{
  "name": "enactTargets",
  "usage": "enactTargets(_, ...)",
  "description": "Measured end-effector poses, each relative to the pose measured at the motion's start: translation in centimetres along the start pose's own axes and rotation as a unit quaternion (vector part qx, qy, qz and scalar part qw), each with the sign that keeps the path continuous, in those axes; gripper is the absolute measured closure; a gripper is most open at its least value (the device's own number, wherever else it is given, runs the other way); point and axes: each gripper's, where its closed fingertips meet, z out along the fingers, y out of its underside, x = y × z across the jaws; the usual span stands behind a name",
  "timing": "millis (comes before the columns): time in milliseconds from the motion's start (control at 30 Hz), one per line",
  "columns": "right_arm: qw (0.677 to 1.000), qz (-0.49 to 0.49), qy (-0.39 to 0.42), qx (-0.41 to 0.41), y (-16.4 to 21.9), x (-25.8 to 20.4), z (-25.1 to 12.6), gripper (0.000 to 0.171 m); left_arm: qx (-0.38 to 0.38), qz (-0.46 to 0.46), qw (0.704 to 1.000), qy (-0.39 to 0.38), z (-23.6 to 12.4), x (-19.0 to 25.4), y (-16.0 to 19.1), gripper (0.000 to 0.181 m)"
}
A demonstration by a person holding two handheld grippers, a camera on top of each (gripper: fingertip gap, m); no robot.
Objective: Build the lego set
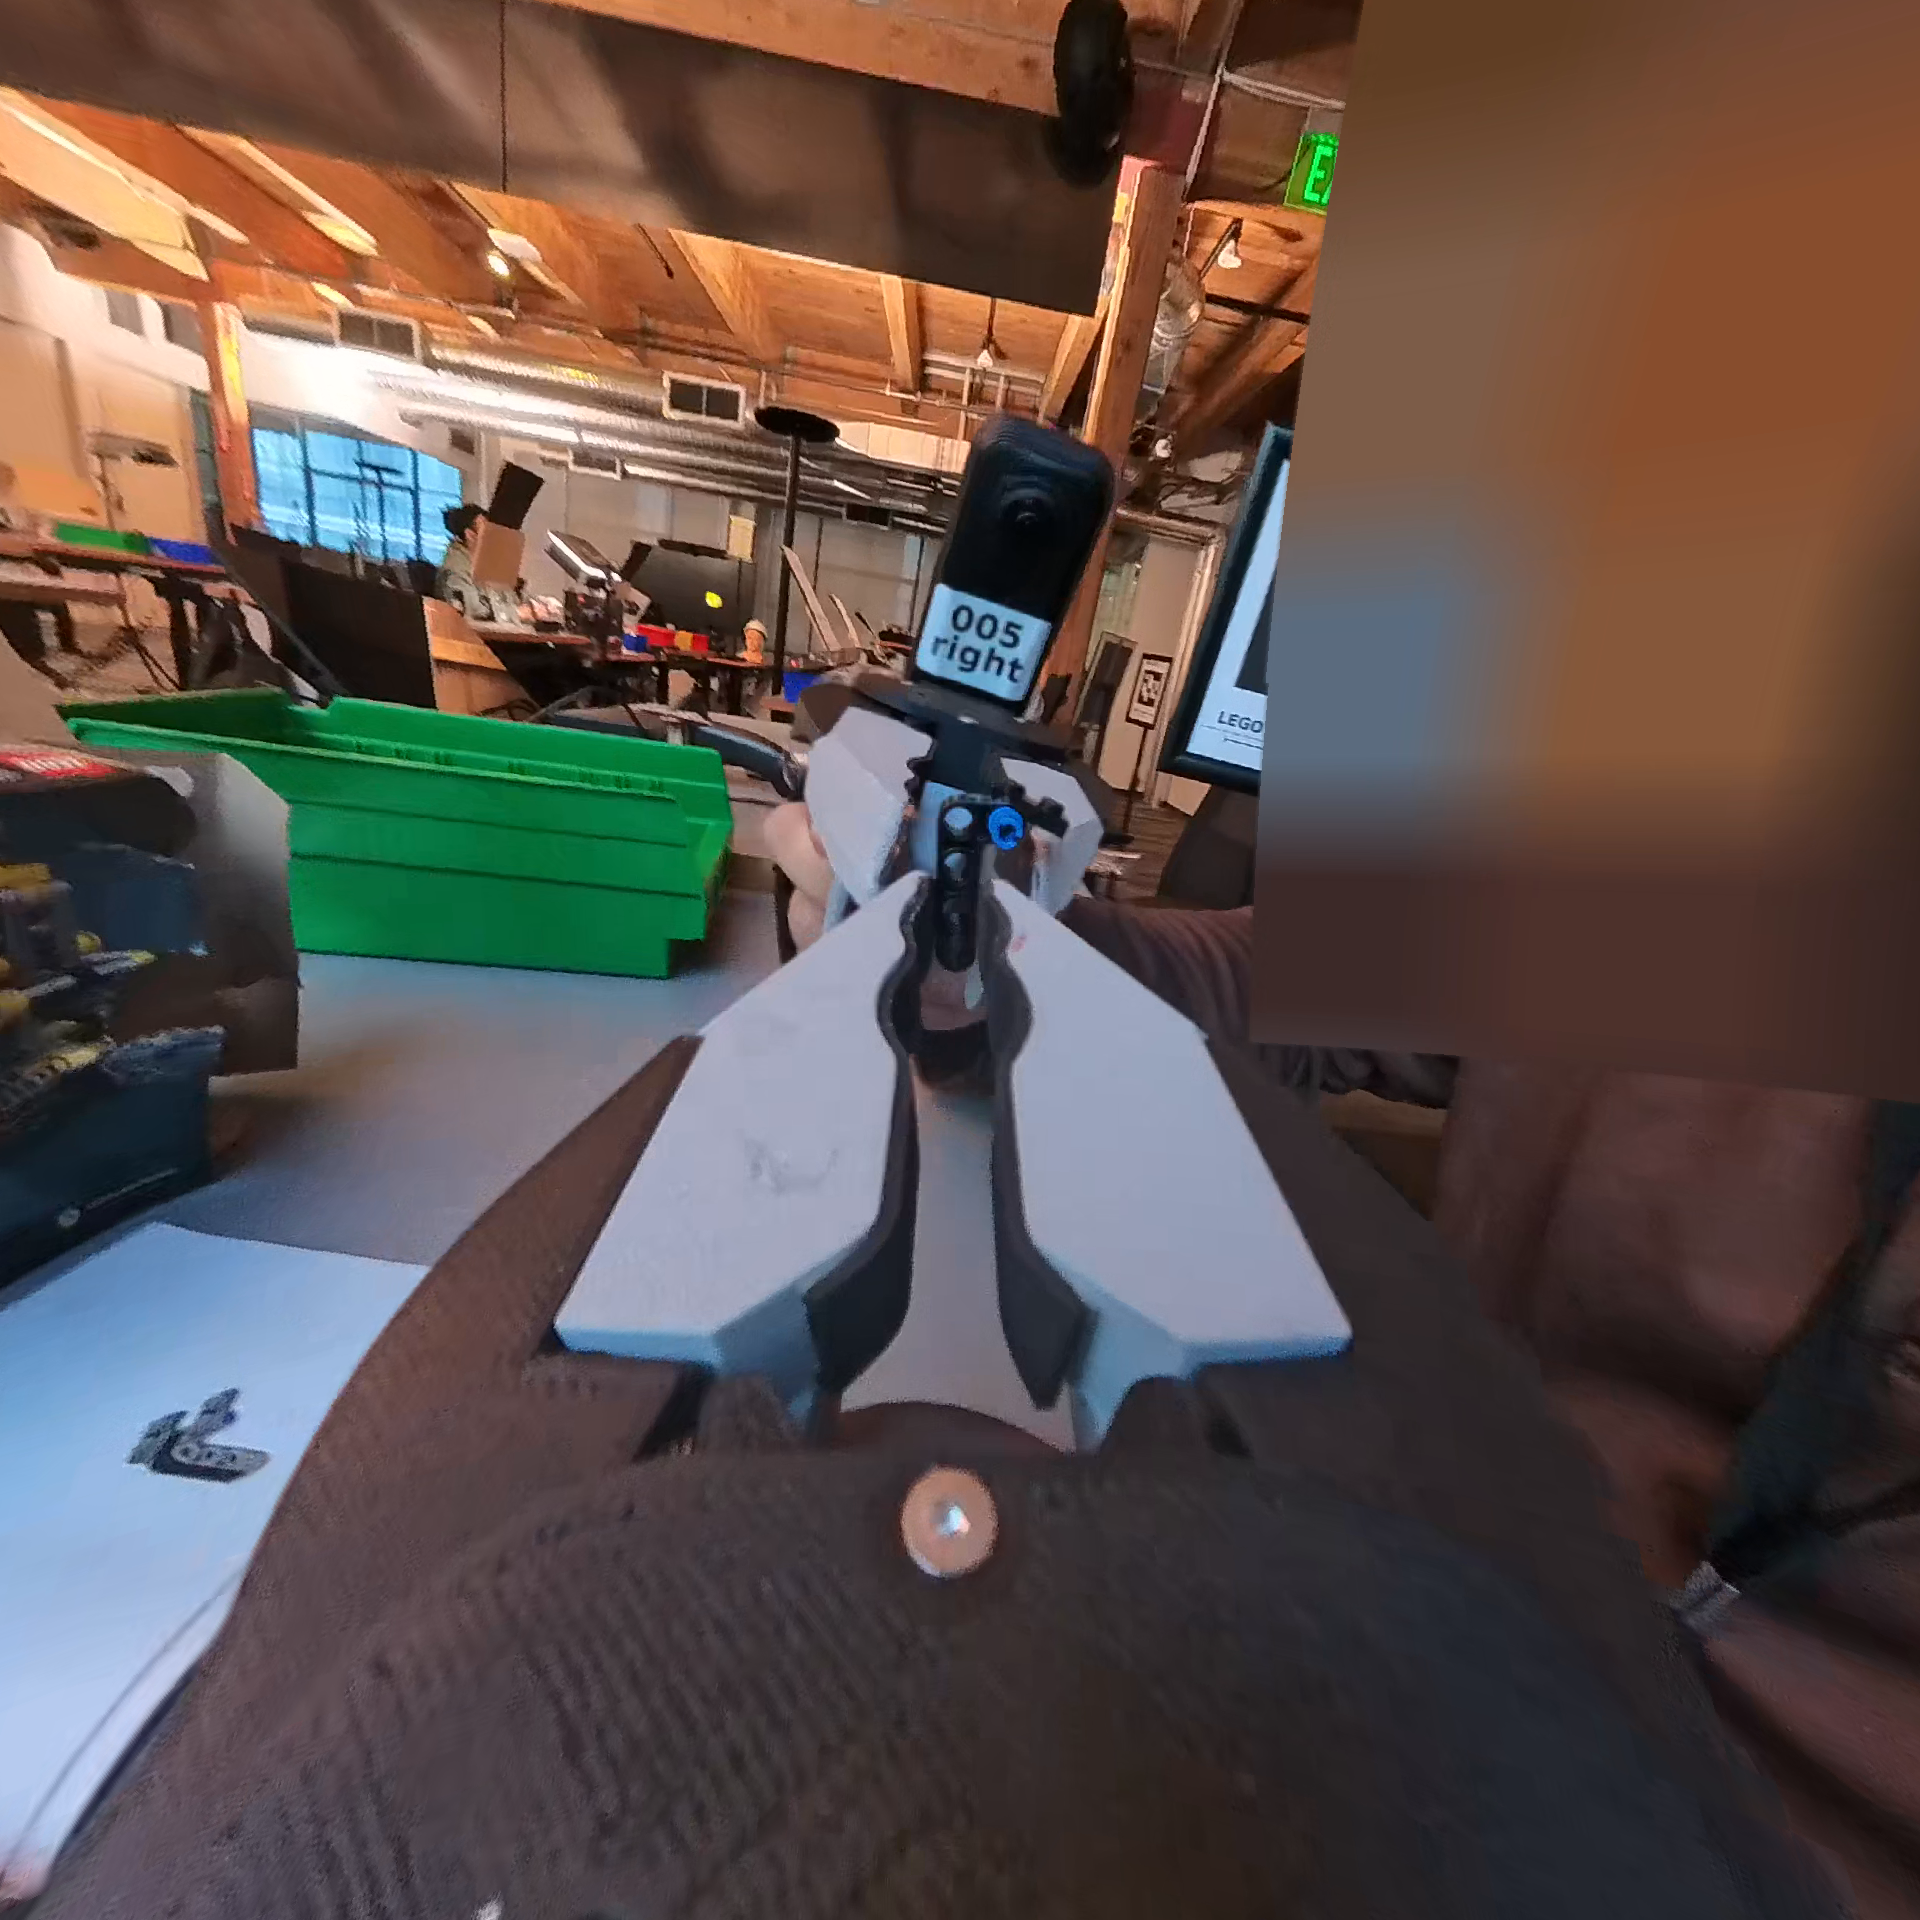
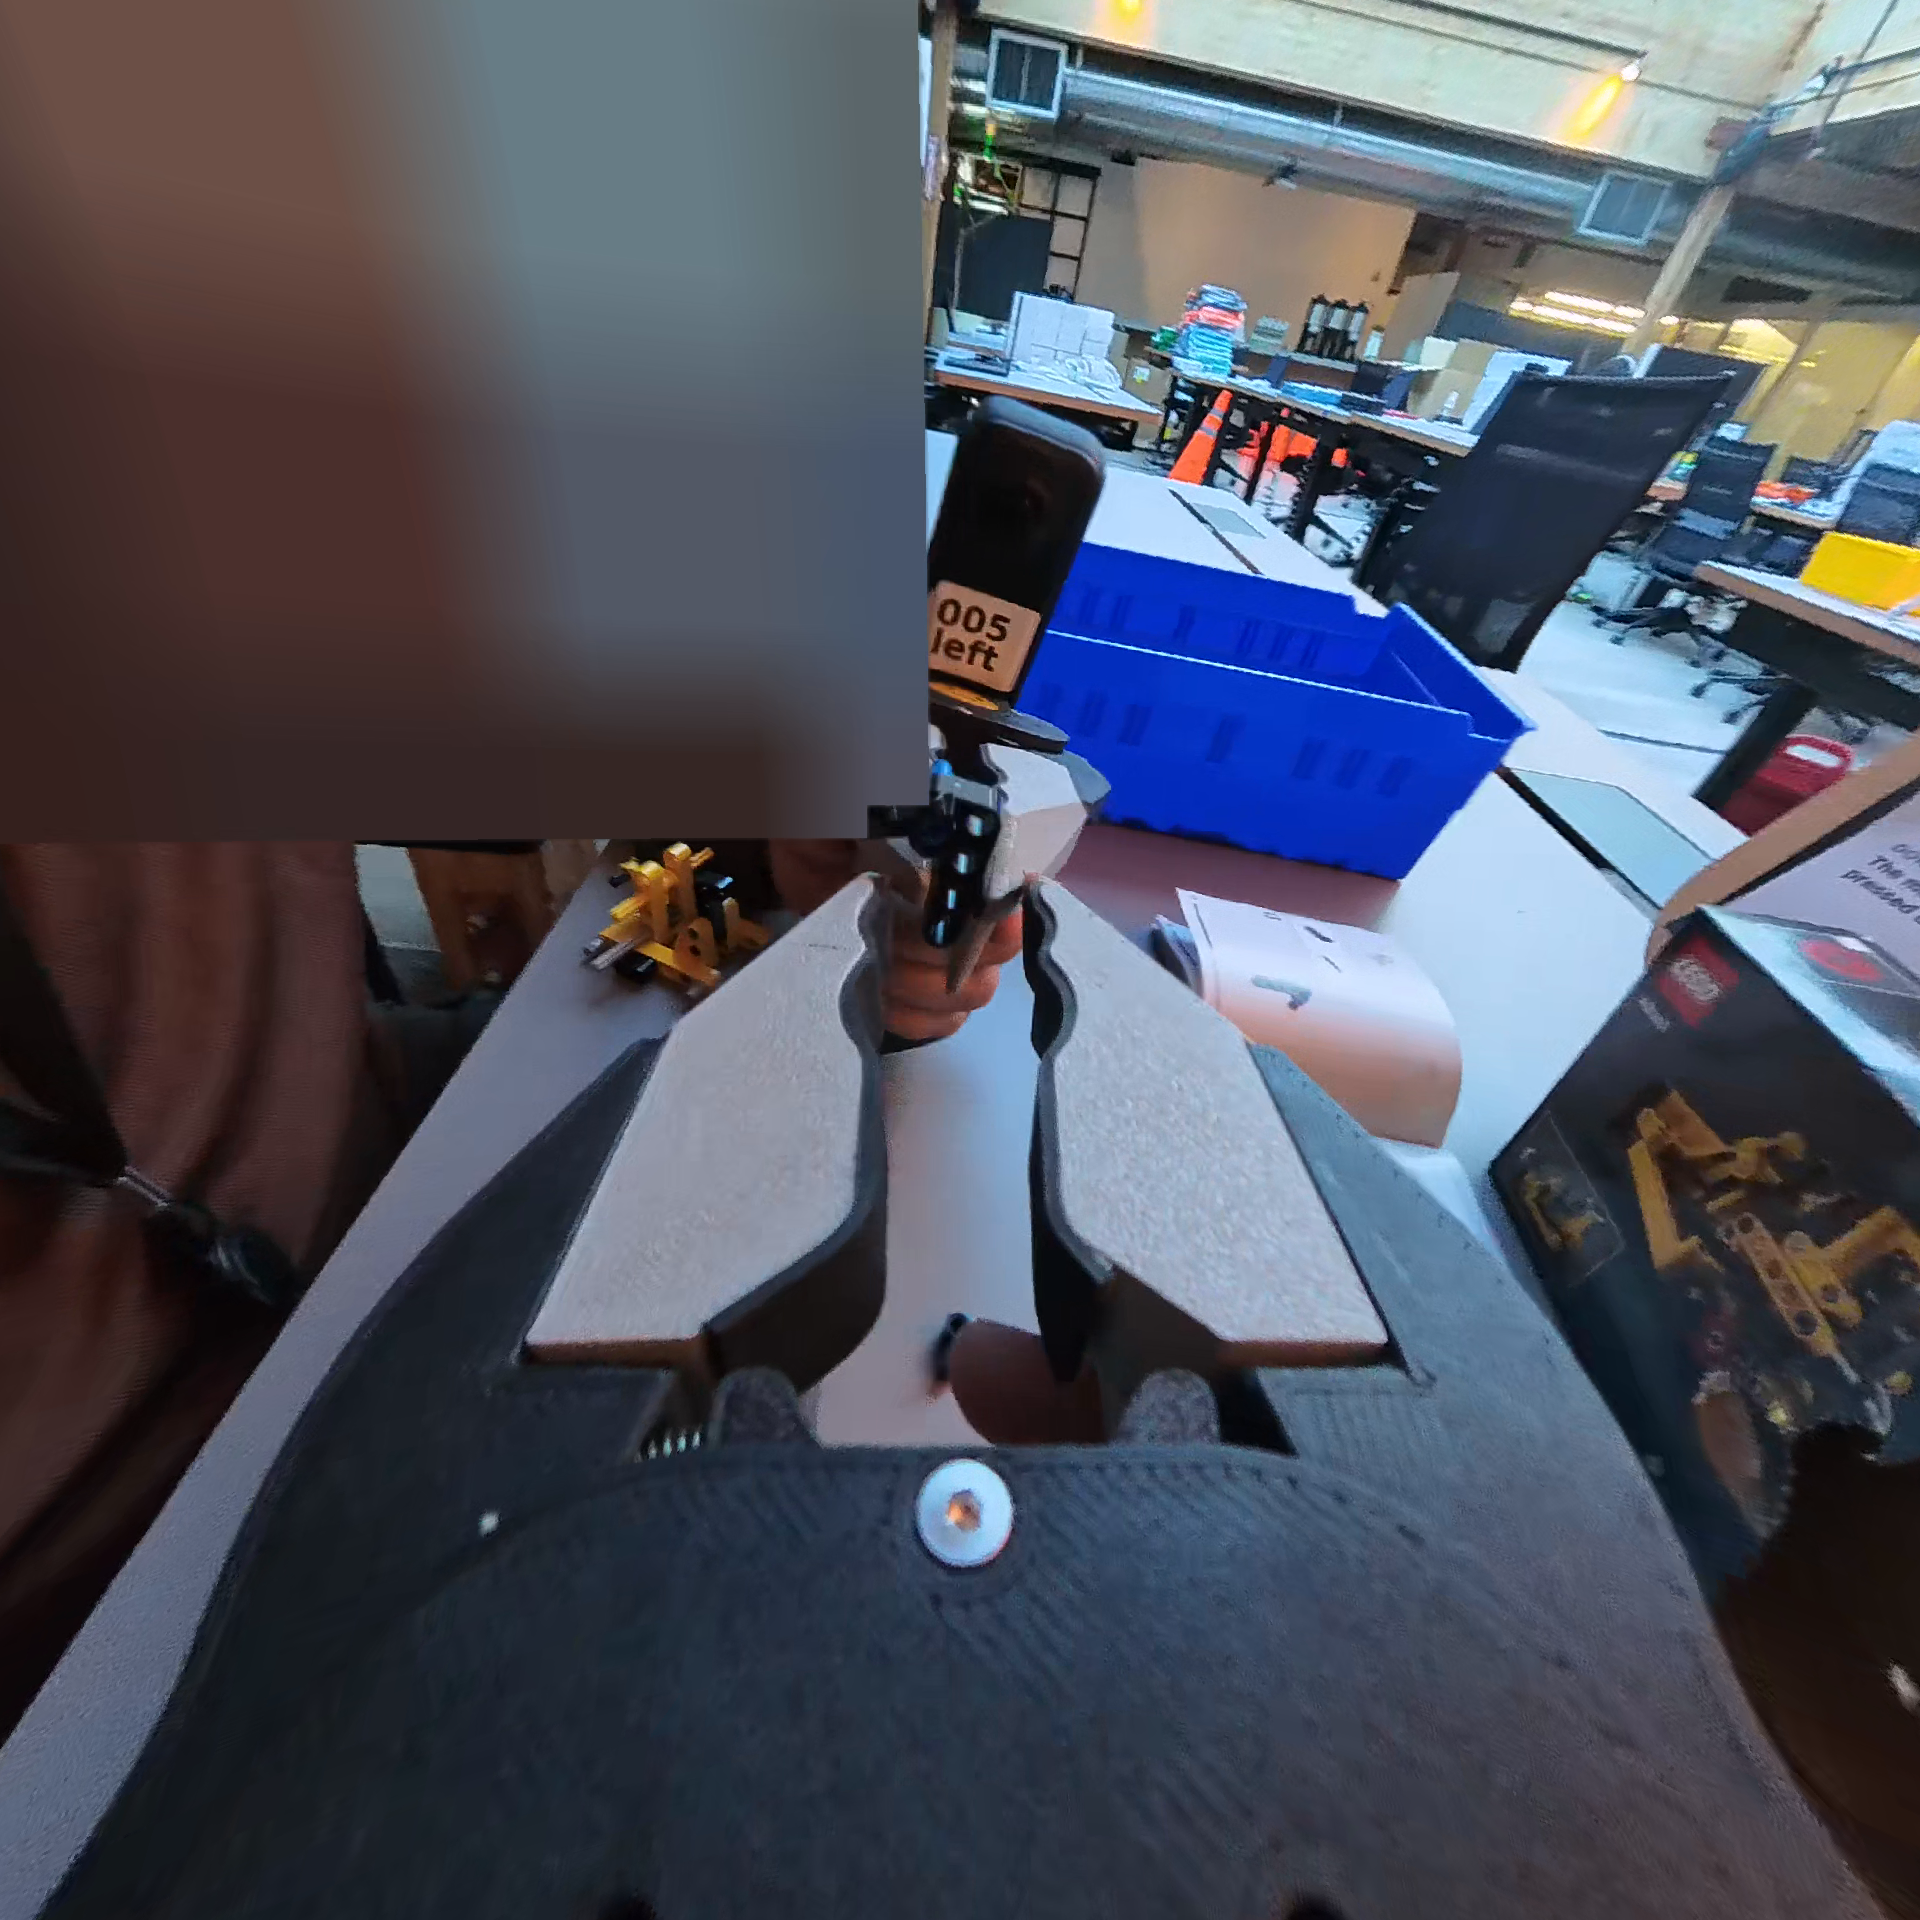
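My left gripper is shut on a black holed lego beam and holds it upright above the table. A blue pin sits in the beam's upper end. My right gripper faces it, open, with its fingertips on either side of the same beam. In the left wrist view the right gripper's fingers stand wide apart behind the beam. A yellow and black lego sub-assembly lies on the table to the left. A small black piece lies on the table under my right gripper.
An open instruction booklet and the lego set box are on the right of the table. A blue bin stands behind them. A green bin stands at the far left. A person's brown sleeve is close by. Both grippers' tips are close together, under 4 cm apart.
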Motion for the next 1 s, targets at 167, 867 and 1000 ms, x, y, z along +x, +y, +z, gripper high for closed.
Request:
enactTargets(167,0.999,0.036,-0.02,0.015,0.0,-0.2,-0.1,0.151,-0.019,-0.017,1.0,0.0,0.0,0.1,0.6,0.176)
enactTargets(867,0.978,0.166,0.049,-0.112,5.1,3.2,-1.5,0.167,-0.125,-0.113,0.982,-0.08,-1.7,-3.5,3.7,0.163)
enactTargets(1000,0.965,0.185,0.046,-0.183,7.4,2.7,-1.5,0.167,-0.191,-0.059,0.975,-0.097,-2.0,-3.8,5.0,0.151)
